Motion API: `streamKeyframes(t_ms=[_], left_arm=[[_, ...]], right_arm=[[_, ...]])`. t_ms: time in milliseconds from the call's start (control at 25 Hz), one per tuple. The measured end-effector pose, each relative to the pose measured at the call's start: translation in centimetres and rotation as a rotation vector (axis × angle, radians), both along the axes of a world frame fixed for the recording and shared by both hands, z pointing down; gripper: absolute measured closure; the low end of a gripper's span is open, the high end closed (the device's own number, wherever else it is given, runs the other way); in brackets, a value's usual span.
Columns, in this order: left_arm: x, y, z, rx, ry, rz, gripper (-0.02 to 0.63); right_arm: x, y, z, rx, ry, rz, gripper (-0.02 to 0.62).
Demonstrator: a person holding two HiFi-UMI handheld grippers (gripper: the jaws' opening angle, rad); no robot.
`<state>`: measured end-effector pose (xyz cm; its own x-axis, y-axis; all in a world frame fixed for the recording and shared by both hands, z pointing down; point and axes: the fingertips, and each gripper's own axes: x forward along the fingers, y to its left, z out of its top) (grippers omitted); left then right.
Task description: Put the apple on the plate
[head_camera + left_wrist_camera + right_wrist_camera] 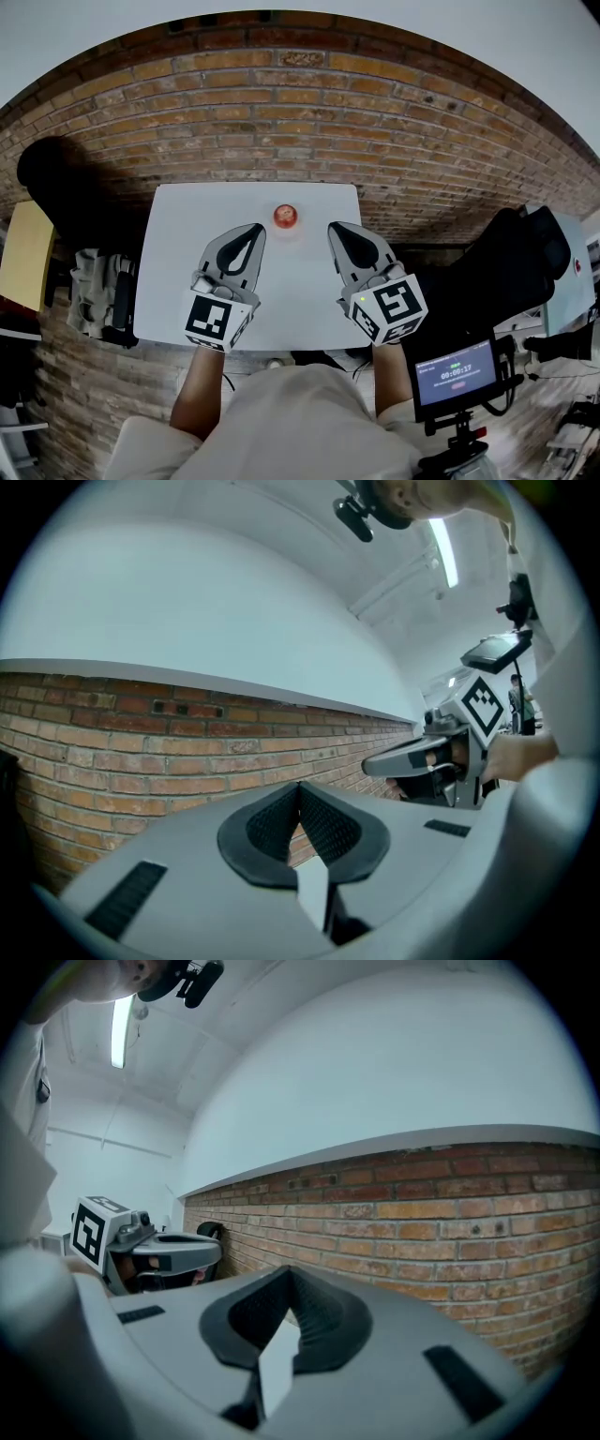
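- The small round red apple [286, 217] sits at the far middle of the white rectangular surface [178, 272], close to its far edge and to the red-brown brick wall [281, 112] behind it. It is too small here for me to tell whether a plate lies under it, and I see no plate elsewhere.
- My left gripper [255, 231] and right gripper [336, 229] hover side by side on the near side of the apple. One is to its left and one to its right, and neither touches it.
- Both pairs of jaws are clenched on nothing. In the left gripper view the dark pads [272, 822] meet at the tip with only brick beyond. The right gripper view shows its pads [253, 1312] meeting the same way.
- If the apple needs moving, I would locate the plate first, since nothing else can be planned without it.
- Then I would spread one pair of jaws wide before advancing, and dip that gripper toward the surface, because the apple sits low.
- I would close across the apple's widest part, gently. I judge the smooth round skin may slip or roll toward the far edge.
- The other gripper should keep well to its side.
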<state>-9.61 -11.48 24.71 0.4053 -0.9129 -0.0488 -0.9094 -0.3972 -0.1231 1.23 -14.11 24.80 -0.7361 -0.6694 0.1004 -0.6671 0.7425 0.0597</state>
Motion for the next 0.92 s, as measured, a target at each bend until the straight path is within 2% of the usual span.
streamKeyframes(t_ms=[920], left_arm=[[0.60, 1.00, -0.18, 0.002, -0.019, 0.001, 0.598]], right_arm=[[0.60, 0.62, -0.05, 0.002, -0.004, 0.020, 0.592]])
